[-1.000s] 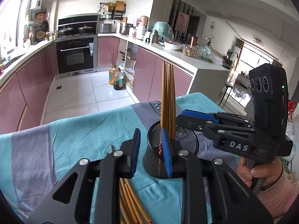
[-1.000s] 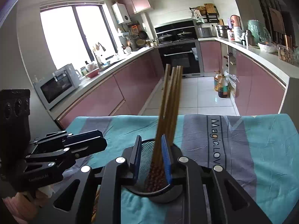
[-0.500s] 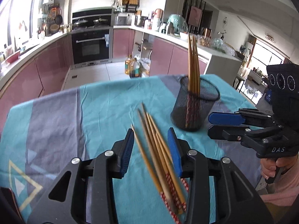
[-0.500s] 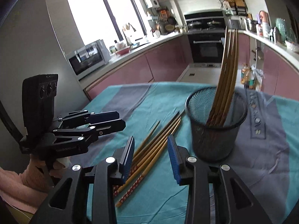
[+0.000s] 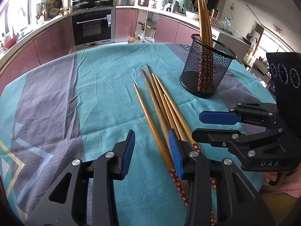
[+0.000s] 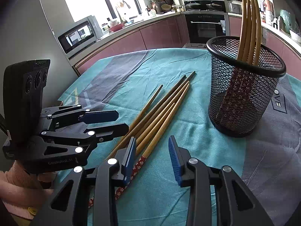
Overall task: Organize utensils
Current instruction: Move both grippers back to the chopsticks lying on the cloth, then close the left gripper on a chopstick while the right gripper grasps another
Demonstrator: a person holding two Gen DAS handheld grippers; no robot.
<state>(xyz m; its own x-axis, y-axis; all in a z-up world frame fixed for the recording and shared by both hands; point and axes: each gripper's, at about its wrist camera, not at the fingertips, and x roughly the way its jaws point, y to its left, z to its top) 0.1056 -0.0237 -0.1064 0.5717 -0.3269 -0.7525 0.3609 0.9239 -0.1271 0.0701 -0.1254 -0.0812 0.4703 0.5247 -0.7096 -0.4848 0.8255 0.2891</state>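
Left view first: left tongs (image 5: 151,146) gaping, empty, low over chopsticks (image 5: 160,105) lying loose on cloth (image 5: 94,94), long axes running ahead toward cup (image 5: 207,69), ahead-right. Right view next: right tongs (image 6: 151,154) likewise open, empty; chopsticks (image 6: 160,113) ahead-left, under left finger. Left tongs probably nearer.

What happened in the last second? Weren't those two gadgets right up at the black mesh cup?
Both pulled back. The right hand-held gripper, then around chopsticks standing in the mesh cup, now hangs open and empty; the left hand-held gripper, then astride the cup's rim, is open over the loose chopsticks. The cup keeps its chopsticks; the loose ones remain on the cloth.
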